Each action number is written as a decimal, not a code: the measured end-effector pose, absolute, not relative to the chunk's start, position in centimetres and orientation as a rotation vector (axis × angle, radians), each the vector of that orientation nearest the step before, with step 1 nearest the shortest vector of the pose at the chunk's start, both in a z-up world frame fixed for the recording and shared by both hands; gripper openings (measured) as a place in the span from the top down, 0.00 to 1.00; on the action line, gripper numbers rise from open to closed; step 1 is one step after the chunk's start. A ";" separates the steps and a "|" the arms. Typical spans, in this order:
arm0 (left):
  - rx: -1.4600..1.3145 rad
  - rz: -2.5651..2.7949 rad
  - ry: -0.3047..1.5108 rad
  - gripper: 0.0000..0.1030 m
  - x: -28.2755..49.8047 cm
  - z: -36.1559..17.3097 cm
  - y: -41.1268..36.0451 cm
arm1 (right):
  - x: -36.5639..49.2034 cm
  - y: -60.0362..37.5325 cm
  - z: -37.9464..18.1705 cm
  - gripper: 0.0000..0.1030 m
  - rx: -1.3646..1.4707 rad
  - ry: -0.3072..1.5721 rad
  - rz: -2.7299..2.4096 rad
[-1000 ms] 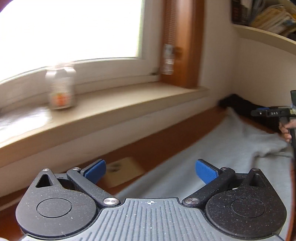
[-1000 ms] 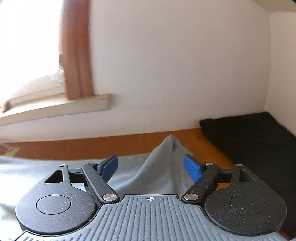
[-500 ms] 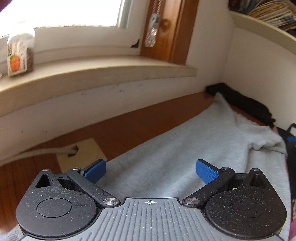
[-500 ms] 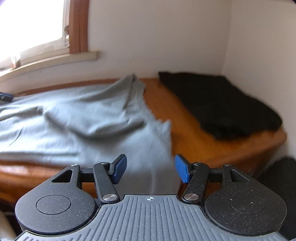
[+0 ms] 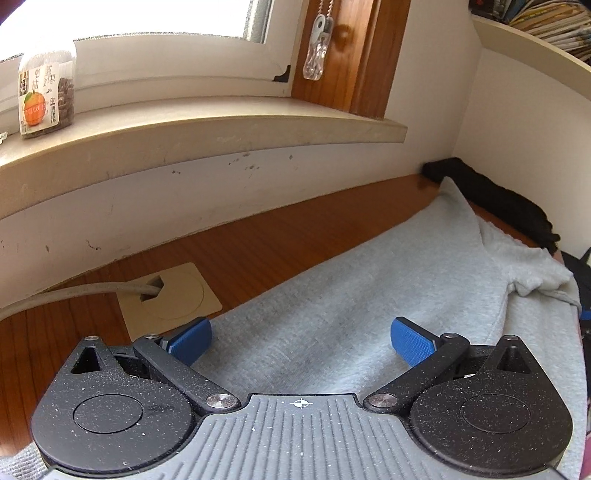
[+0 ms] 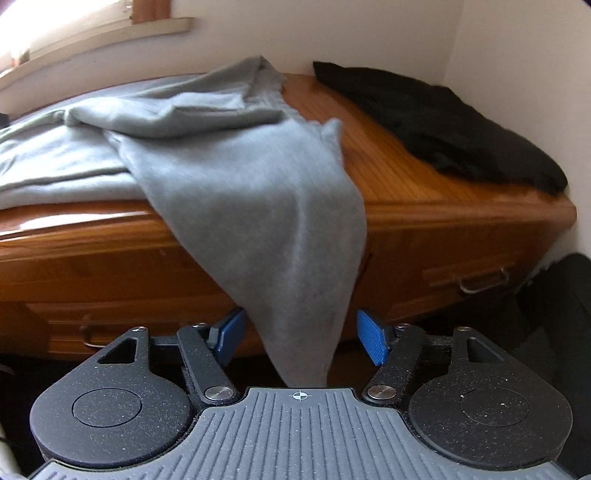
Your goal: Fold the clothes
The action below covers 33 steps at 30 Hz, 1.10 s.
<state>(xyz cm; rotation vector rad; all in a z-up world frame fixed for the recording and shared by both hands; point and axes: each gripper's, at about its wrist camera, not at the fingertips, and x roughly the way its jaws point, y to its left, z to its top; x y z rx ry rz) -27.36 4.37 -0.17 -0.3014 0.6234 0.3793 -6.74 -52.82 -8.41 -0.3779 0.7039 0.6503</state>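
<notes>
Two wrist cameras, one wooden desk — seen from opposite ends.

The left wrist view sits low and close over the grey garment [image 5: 332, 295], looking down past its own fingers toward the window sill [image 5: 207, 133] at 12 o'clock, the black clothing [image 5: 498, 206] far off at 2 o'clock. The right wrist view hangs off the desk [image 6: 424, 184] front edge, facing the drawers and wall — grey garment [image 6: 258, 192] at 12 o'clock, black clothing [image 6: 436, 122] at 2. Both share garment, black pile and sill [image 6: 110, 33].
</notes>
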 end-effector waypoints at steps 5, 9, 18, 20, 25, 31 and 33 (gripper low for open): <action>-0.301 0.381 0.624 0.00 -27.4 -0.3 4.5 | -6.1 -54.3 -7.5 0.92 -0.303 0.701 0.648; -0.302 0.382 0.624 0.00 -27.3 -0.4 4.5 | -6.1 -54.9 -4.1 0.95 -0.292 0.587 0.581; -0.298 0.379 0.622 0.00 -27.4 -0.5 4.7 | -3.4 -49.5 7.2 0.96 -0.313 0.286 0.579; -0.296 0.378 0.622 0.00 -27.4 -0.5 4.7 | -2.9 -46.2 9.3 0.96 -0.322 0.214 0.623; -0.297 0.376 0.626 0.00 -27.3 -0.5 4.7 | -4.6 -36.1 11.4 0.96 -0.299 0.121 0.873; -0.295 0.377 0.627 0.00 -27.3 -0.5 4.8 | -7.3 -29.2 7.2 0.79 -0.329 0.213 1.076; -0.294 0.376 0.628 0.00 -27.2 -0.5 4.8 | -6.7 -29.4 5.5 0.73 -0.333 0.250 1.060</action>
